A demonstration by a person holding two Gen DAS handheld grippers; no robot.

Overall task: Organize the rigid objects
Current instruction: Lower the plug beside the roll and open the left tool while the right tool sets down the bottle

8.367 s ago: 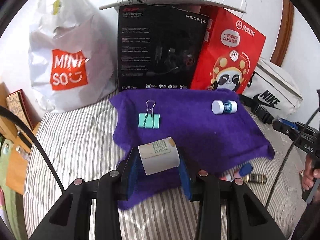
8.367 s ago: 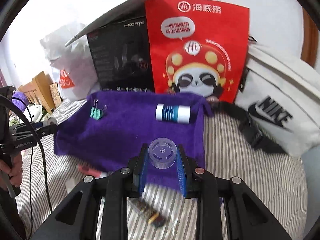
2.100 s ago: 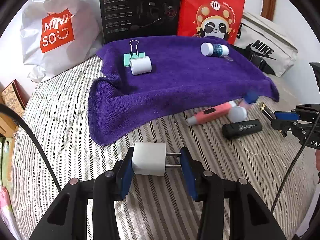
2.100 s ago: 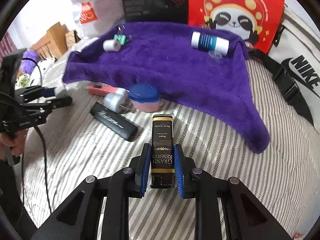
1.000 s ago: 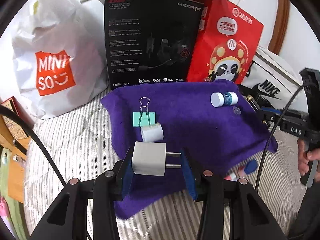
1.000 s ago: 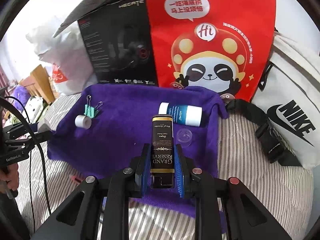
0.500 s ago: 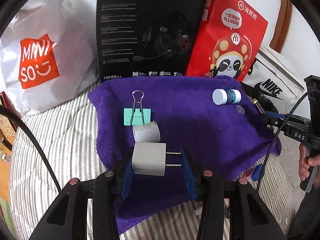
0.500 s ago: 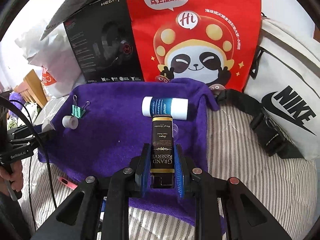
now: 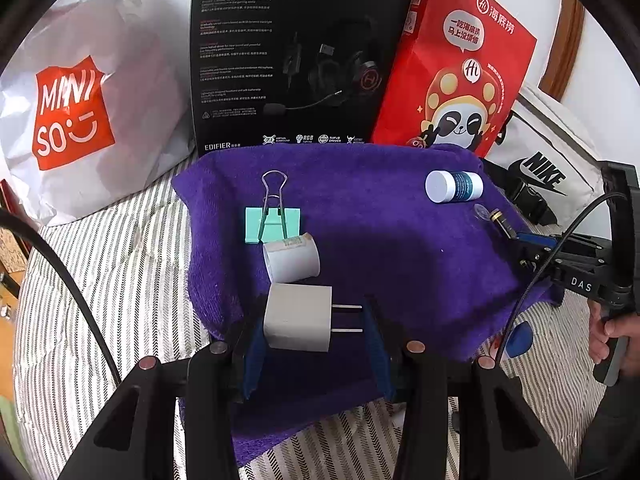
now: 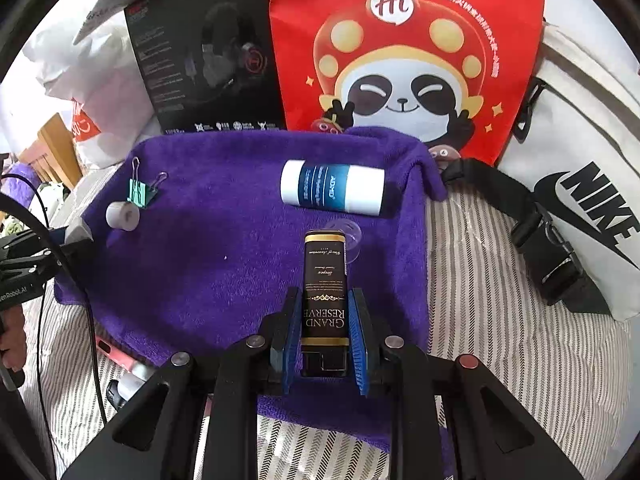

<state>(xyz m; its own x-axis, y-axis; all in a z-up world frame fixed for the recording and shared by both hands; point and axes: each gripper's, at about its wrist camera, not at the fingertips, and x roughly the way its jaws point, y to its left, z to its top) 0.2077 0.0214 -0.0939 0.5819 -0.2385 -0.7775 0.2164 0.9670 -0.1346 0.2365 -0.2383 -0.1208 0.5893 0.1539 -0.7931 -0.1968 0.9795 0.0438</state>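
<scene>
My left gripper (image 9: 314, 322) is shut on a white plug adapter (image 9: 298, 317), prongs to the right, low over the near left part of the purple towel (image 9: 380, 248). Just beyond it lie a small white roll (image 9: 291, 260) and a green binder clip (image 9: 273, 222). My right gripper (image 10: 325, 322) is shut on a black lighter with gold print (image 10: 324, 284), held over the towel's (image 10: 224, 248) right side. Its tip reaches a clear round cap (image 10: 347, 236) below the white and blue tube (image 10: 332, 187). The right gripper (image 9: 532, 246) also shows at the right of the left wrist view.
Behind the towel stand a white Miniso bag (image 9: 92, 92), a black headset box (image 9: 296, 56) and a red panda bag (image 10: 404, 52). A white Nike bag (image 10: 576, 184) with a black strap lies right. A pink pen (image 10: 116, 354) and a blue lid (image 9: 518, 338) rest on the striped sheet.
Both grippers have come lower and nearer the towel with their objects still held. The towel items look larger and closer in both views.
</scene>
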